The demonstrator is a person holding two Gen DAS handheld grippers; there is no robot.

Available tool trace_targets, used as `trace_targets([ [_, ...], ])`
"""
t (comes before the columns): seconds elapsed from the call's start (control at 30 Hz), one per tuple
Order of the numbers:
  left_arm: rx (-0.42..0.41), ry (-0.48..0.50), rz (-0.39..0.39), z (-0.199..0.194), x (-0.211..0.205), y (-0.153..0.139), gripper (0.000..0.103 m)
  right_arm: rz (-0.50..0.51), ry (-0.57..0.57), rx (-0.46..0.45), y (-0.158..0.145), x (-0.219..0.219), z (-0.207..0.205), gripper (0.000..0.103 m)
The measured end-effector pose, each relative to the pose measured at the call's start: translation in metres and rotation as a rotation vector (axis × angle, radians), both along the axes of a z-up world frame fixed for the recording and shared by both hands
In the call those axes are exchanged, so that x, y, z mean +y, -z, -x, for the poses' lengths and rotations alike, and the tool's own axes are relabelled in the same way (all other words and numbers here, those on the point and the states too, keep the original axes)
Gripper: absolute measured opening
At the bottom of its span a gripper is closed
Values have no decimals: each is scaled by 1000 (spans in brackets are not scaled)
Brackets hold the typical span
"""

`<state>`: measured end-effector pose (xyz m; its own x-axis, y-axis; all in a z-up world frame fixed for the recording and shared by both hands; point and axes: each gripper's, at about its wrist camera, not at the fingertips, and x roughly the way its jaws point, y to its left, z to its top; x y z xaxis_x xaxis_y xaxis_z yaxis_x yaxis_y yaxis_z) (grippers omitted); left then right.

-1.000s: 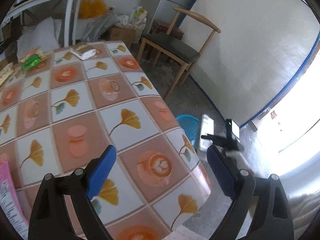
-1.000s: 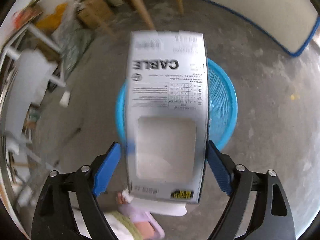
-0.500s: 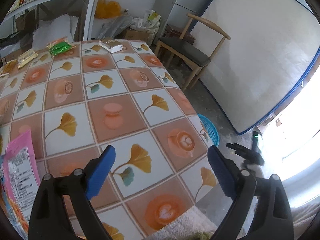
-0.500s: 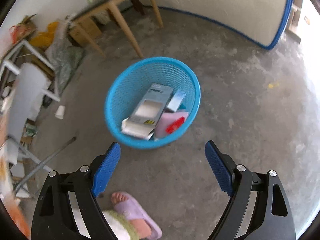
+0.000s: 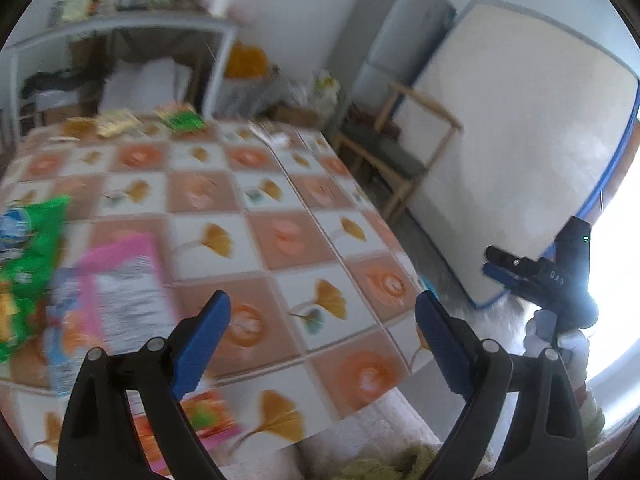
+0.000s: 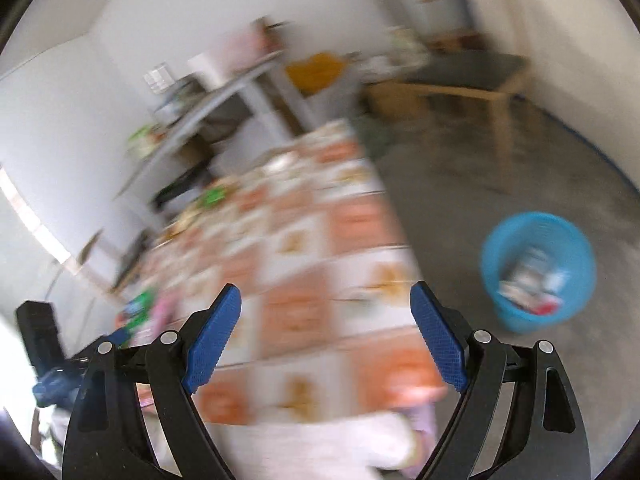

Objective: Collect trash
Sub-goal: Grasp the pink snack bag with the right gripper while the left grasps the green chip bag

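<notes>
My left gripper [image 5: 322, 320] is open and empty above the near edge of the patterned table [image 5: 280, 216]. A pink wrapper [image 5: 120, 284] and a green bag [image 5: 28, 248] lie to its left, and an orange-pink packet [image 5: 200, 420] lies under its left finger. More wrappers [image 5: 176, 120] lie at the far edge. My right gripper [image 6: 324, 332] is open and empty, facing the table [image 6: 304, 280] in a blurred view. The blue basket [image 6: 538, 272] with boxes inside stands on the floor to its right. The right gripper also shows in the left wrist view [image 5: 520, 272].
A wooden chair [image 5: 400, 148] stands beyond the table's right side by a white mattress [image 5: 520, 140] leaning on the wall. A grey shelf [image 5: 120, 36] with clutter stands at the back. The floor [image 6: 520, 168] around the basket is bare concrete.
The right gripper let the grey cable box fall into the blue basket, then swung left to face the table. The left gripper pulled back, bringing the pink and green wrappers into view.
</notes>
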<state>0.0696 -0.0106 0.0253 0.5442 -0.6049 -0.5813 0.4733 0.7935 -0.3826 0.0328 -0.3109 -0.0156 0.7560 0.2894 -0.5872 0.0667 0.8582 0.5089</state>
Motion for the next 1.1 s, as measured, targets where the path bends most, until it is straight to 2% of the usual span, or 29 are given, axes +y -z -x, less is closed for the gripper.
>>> trace_targets([
  [0.13,-81,-139,57,18,66,-9,91,-159,-189,83,11,64,-47,82],
  [0.2,-88,-215,76,22,93,-9,91,-285,-290,164,31,97,-73,82],
  [0.27,-84,-325,93,24,131,-7,91,-346,-335,243,42,126,-86,82],
  [0.33,-85,-411,79,23,159,-5,91,-408,-381,313,57,152,-100,82],
  [0.47,-45,-627,-3,9,228,9,91,-437,-413,395,74,181,-116,82],
  [0.57,24,-711,-47,-11,267,27,91,-437,-447,430,82,196,-126,82],
  [0.73,119,-714,-68,-46,294,56,87,-418,-475,439,79,209,-134,81],
  [0.83,155,-668,-99,-64,285,63,86,-419,-499,452,75,219,-141,77],
  [0.9,188,-669,-143,-76,282,73,82,-419,-528,466,73,230,-142,74],
  [0.97,223,-667,-165,-83,277,80,68,-410,-550,476,76,238,-147,66],
  [1.0,231,-668,-172,-83,274,81,65,-405,-561,482,76,242,-148,62],
  [1.07,241,-646,-178,-85,266,86,54,-405,-573,490,74,245,-145,43],
  [1.1,228,-643,-197,-84,260,86,53,-403,-573,490,75,246,-143,38],
])
